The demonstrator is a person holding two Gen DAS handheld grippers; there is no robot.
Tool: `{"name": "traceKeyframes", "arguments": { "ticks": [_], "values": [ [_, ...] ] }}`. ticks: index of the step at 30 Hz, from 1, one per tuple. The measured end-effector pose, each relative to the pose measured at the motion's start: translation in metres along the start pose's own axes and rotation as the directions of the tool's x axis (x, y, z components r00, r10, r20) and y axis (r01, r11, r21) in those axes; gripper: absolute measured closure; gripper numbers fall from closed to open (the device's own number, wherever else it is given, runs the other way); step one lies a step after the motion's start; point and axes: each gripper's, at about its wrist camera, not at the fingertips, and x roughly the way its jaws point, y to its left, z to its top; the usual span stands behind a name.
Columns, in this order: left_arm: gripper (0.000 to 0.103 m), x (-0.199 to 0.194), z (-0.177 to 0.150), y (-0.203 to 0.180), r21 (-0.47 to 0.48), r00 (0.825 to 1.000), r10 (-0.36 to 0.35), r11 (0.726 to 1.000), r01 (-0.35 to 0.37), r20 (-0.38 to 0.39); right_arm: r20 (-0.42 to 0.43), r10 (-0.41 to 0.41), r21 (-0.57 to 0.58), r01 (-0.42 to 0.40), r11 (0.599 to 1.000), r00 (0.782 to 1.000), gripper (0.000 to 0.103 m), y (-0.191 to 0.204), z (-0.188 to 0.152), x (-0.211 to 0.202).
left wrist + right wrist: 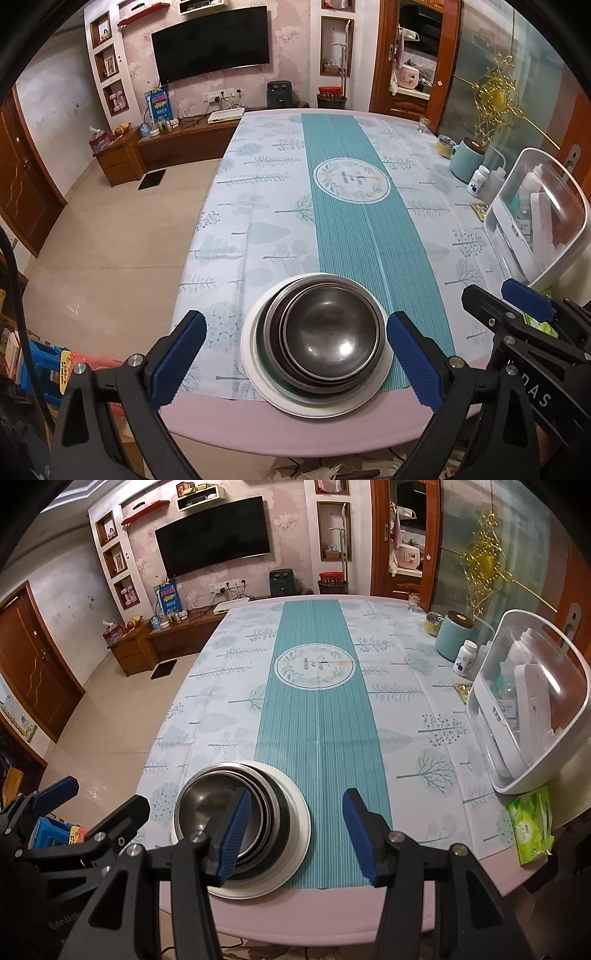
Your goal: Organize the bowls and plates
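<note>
A stack of nested steel bowls (pixel 328 336) sits on a white plate (pixel 258 373) at the near edge of the table. My left gripper (pixel 295 354) is open, its blue fingers either side of the stack, empty. In the right wrist view the bowls (pixel 207 805) and the plate (pixel 295 812) lie left of centre. My right gripper (pixel 295 834) is open and empty, above the plate's right part; its left finger (pixel 232 834) overlaps the bowls. The right gripper also shows in the left wrist view (pixel 517 306), and the left gripper in the right wrist view (pixel 74 797).
The table has a tree-print cloth with a teal runner (pixel 314 709). A white lidded rack with bottles (pixel 528 709) stands at the right edge. Beyond it are a teal canister (pixel 452 635) and a pill bottle (pixel 463 657). A green tissue pack (pixel 532 827) lies near right.
</note>
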Motion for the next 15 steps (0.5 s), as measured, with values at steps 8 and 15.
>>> {"name": "traceKeyframes", "arguments": {
  "ticks": [8,15],
  "values": [
    [0.005,-0.0017,0.0016,-0.0016,0.001,1.000,-0.005,1.000,0.005,0.007,0.005,-0.020,-0.003,0.020,1.000,1.000,0.051,0.0018,0.0002,-0.0048],
    [0.005,-0.0025,0.0024,-0.0038,0.006,1.000,-0.006,1.000,0.006,0.012,0.013,-0.024,0.005,0.024,1.000,1.000,0.051,0.0001,0.0001,-0.0082]
  ]
}}
